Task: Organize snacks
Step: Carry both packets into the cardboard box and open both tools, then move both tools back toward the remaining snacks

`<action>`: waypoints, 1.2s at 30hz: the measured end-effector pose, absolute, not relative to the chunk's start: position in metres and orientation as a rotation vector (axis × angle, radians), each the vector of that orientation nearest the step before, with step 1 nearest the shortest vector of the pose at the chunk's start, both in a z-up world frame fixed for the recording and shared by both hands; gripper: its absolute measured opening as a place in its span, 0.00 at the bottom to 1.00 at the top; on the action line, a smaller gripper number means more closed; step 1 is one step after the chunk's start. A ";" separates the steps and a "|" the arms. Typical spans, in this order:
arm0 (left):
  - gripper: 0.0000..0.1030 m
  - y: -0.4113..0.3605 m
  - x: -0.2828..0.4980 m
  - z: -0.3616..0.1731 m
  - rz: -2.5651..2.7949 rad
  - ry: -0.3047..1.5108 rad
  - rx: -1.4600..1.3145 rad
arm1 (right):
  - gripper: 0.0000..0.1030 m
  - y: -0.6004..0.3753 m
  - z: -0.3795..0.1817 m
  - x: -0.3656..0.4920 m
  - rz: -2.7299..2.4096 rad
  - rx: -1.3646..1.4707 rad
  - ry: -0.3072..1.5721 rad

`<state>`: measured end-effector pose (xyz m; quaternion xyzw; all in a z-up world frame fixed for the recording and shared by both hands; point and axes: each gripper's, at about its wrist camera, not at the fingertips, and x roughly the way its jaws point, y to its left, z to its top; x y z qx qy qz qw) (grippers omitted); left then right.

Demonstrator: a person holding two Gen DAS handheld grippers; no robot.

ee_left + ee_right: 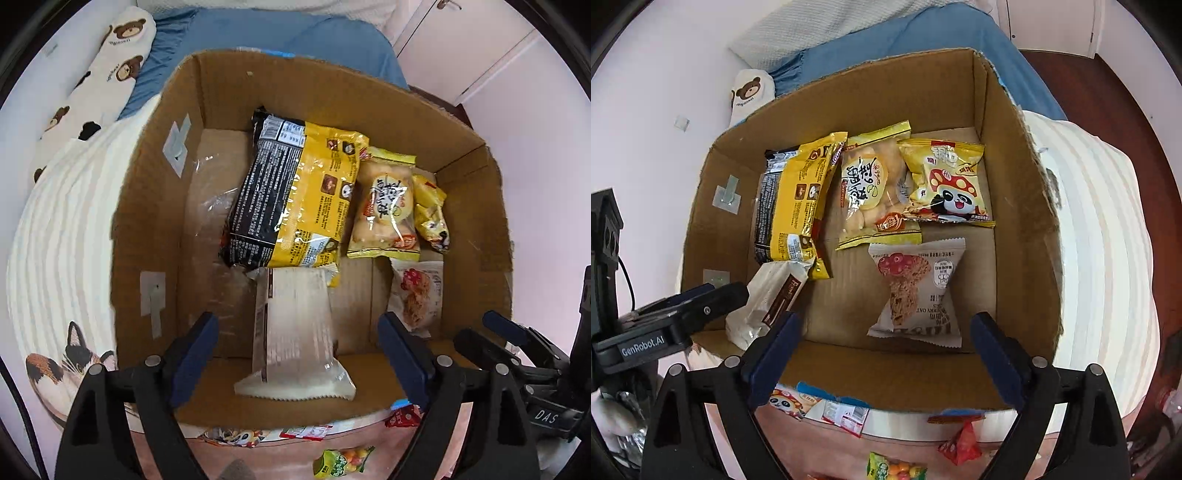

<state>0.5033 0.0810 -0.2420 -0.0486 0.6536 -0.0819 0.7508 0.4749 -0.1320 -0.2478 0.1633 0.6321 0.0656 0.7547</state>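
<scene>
Both grippers spread, gripping nothing: left gripper [297,352] over white packet [293,332] in box [155,206], right gripper [886,349] over oat packet [916,291].

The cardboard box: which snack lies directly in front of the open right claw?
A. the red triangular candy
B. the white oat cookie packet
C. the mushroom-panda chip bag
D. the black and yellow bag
B: in the right wrist view the white oat cookie packet lies on the floor of the cardboard box, just ahead of the open right claw, whose pads do not touch it.
</scene>
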 end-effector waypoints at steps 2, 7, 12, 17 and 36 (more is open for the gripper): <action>0.85 0.078 0.497 -0.228 -0.174 1.383 -0.099 | 0.93 -0.134 -0.240 0.470 0.141 0.355 1.356; 0.85 0.078 0.462 -0.193 -0.148 1.242 -0.036 | 0.93 -0.139 -0.214 0.445 0.124 0.351 1.275; 0.85 0.079 0.423 -0.179 -0.157 1.197 -0.008 | 0.93 -0.147 -0.196 0.403 0.108 0.357 1.218; 0.85 0.082 0.386 -0.193 -0.142 1.217 0.029 | 0.93 -0.148 -0.198 0.363 0.113 0.402 1.229; 0.85 0.051 0.364 -0.345 -0.220 1.417 0.588 | 0.93 -0.122 -0.346 0.262 0.046 0.598 1.573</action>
